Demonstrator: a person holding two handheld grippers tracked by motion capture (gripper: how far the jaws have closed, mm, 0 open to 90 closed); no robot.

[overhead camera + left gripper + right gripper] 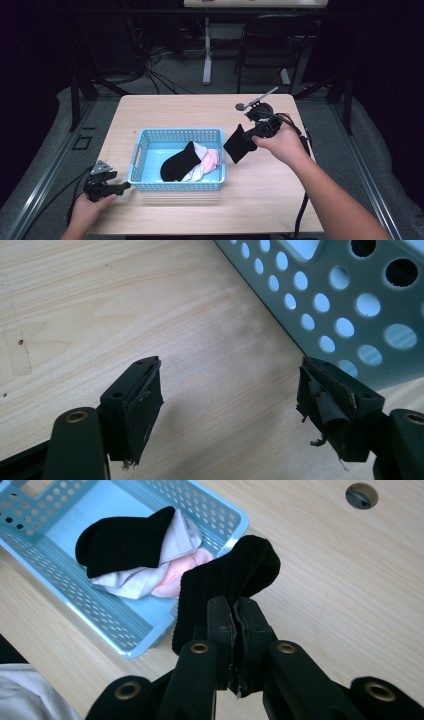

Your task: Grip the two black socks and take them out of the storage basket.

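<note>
Right gripper (234, 611): clenched on a black knit sock (225, 587), by the light-blue perforated plastic basket's (176, 186) right wall. Left gripper (230, 405): released, at the wooden table's (260, 200) near-left corner.

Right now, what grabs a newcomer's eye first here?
The black knitted sock pinched in the shut right gripper, hanging just right of the light blue perforated plastic basket. Inside that basket lie another black sock and pale pink and white socks. The left gripper rests open by the basket's near left corner.

High view overlooks table; gripper views close, sharing basket (150, 165).
</note>
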